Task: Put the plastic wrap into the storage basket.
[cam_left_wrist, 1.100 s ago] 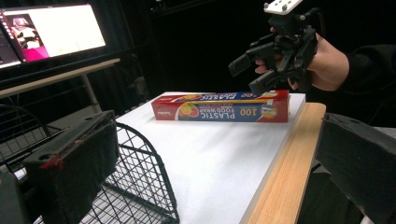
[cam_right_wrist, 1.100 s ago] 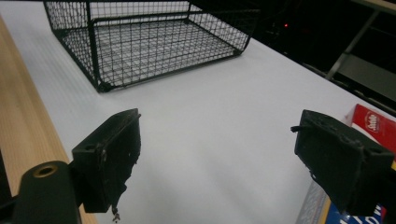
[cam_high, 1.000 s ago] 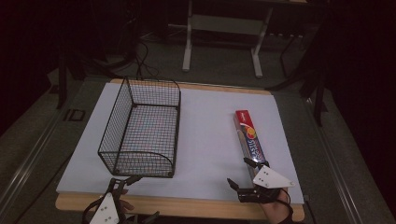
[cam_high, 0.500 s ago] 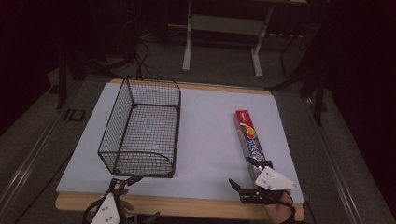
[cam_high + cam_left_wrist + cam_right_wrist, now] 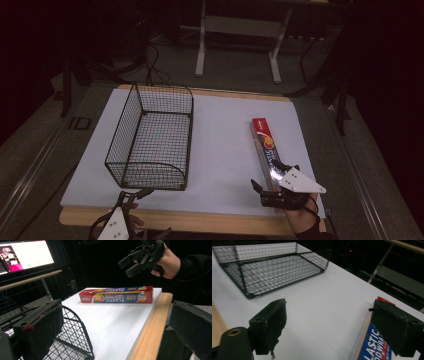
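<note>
Tabletop (image 5: 225, 150): white sheet over a wooden board, wood strip bare along the near edge.

Box (image 5: 266, 150): long red and blue carton of plastic food wrap, lying flat near the right edge, its length running from the near edge toward the far edge. In the left gripper view the box (image 5: 116, 295) rests flat on the white sheet with its printed side showing, close to the wooden strip.

Basket (image 5: 150, 137): black wire, upright, open top, on the left half of the tabletop, well apart from the box. Nothing seen inside it.

Right gripper (image 5: 270, 177): held at the near right corner, above the near end of the box, not touching it. In the left gripper view it (image 5: 135, 260) hangs clear in the air over the box. Fingers apart, having just been closing a little, nothing between the pads. In the right gripper view one finger (image 5: 395, 325) stands over the box's near end and the other over bare white sheet.

Left gripper (image 5: 131, 197): at the near edge, just before the basket's rounded near end. Fingers apart; in the left gripper view one finger (image 5: 42, 325) overlaps the basket rim, and whether it touches the wire cannot be told.
</note>
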